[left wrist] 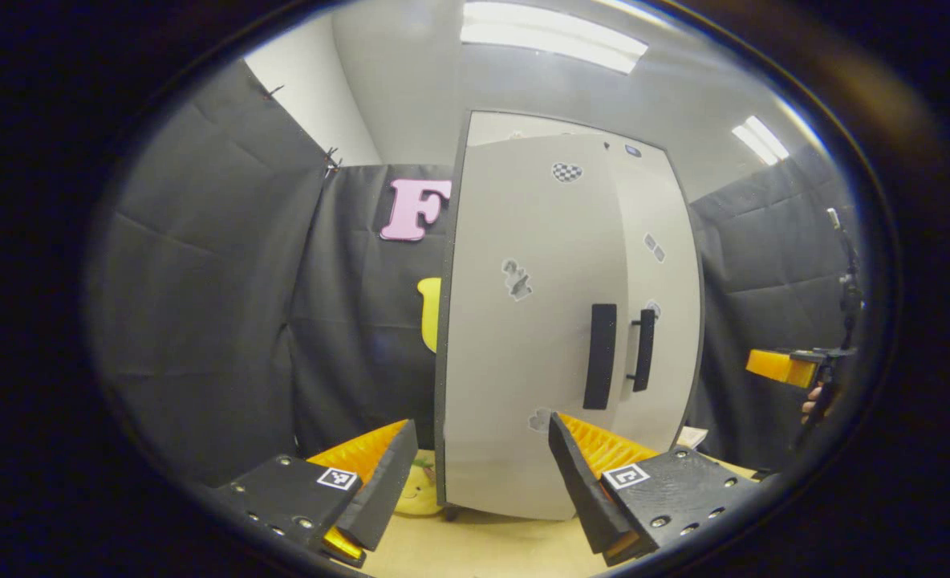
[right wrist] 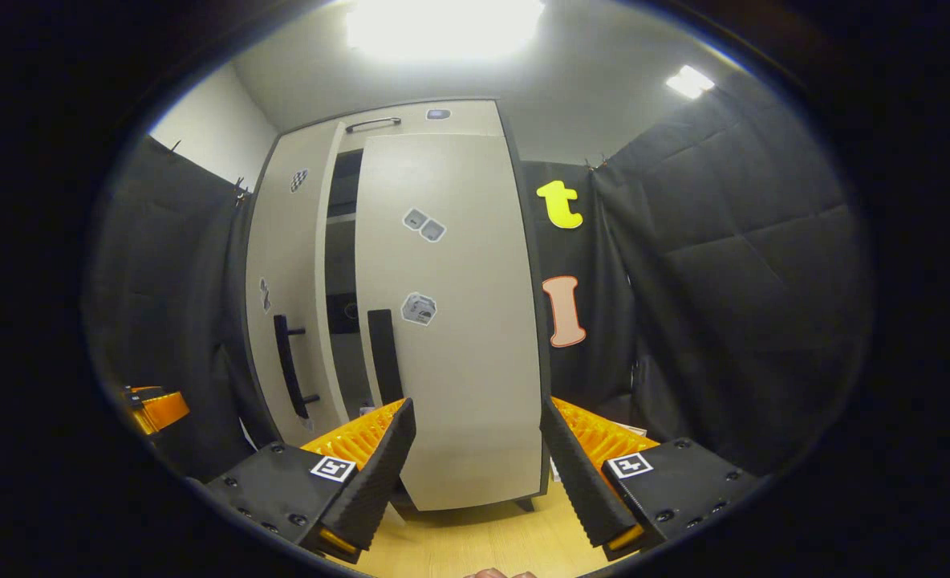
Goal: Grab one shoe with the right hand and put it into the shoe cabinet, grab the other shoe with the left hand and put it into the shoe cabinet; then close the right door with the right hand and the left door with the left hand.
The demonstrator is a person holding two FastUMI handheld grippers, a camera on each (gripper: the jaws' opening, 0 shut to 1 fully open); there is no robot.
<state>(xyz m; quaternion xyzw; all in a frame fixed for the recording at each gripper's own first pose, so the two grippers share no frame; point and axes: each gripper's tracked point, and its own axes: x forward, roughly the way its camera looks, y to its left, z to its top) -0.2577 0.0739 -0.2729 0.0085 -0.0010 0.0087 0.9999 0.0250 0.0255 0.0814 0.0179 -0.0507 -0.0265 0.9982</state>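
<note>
Before shoe cabinet (right wrist: 411, 321), right gripper (right wrist: 475, 449) held spread, empty — squared to right door (right wrist: 451, 337), nearly shut. Left gripper (left wrist: 483, 466) likewise spread, faced at left door (left wrist: 523, 321) — presumably for push. Shoes judged inside.

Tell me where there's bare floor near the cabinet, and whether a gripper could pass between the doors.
Bare wood floor lies in front of the right door, between the right gripper fingers. Between the left door and right door only a narrow dark gap remains, crowded by both handles. The left gripper faces the left door.
</note>
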